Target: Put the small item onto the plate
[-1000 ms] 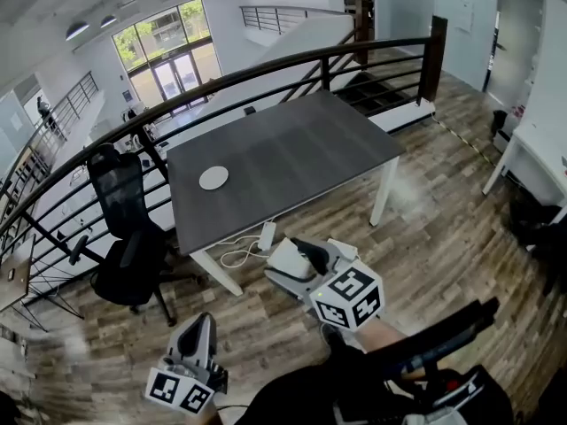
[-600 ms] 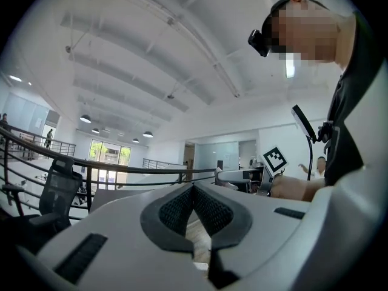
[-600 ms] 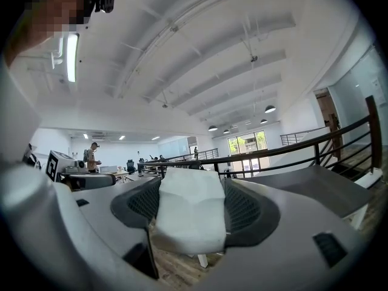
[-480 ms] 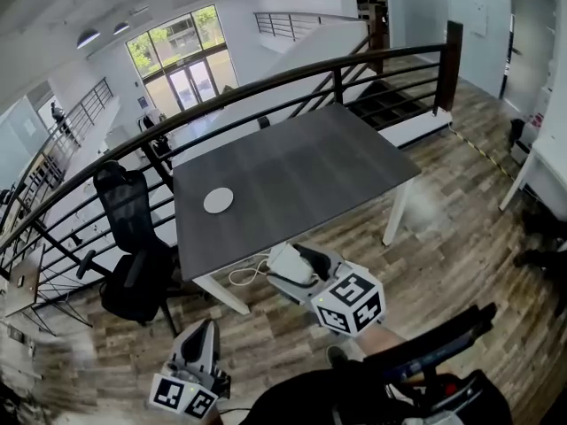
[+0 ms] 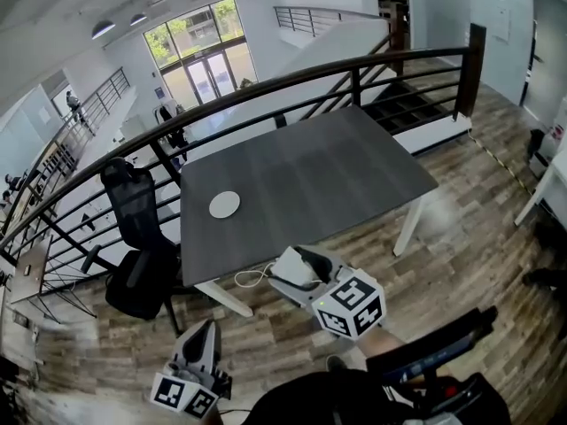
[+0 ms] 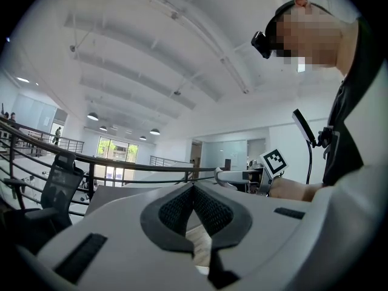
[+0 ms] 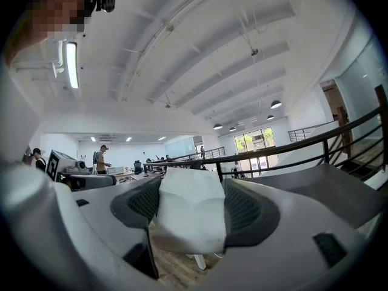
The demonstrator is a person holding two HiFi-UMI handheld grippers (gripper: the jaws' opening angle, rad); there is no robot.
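Head view looks down on a dark grey counter (image 5: 337, 166) standing on a wooden floor (image 5: 461, 237) beside a black railing (image 5: 292, 73). A white plate (image 5: 224, 205) lies flat on the counter's left part, near its left edge, with nothing on it. A black office chair (image 5: 133, 228) stands just beside that end of the counter.

The right tool (image 7: 191, 190) has its jaws closed on the small white item (image 7: 190, 223), a pale lump with flat, creased faces that fills the gap between the two dark ribbed pads and sticks out past them. It is held in the air over the floor, just short of the counter's near edge and well apart from the plate.

The left tool (image 6: 194, 190) hangs lower and to the left, over the floor. Its jaws meet at the tips with nothing between them.
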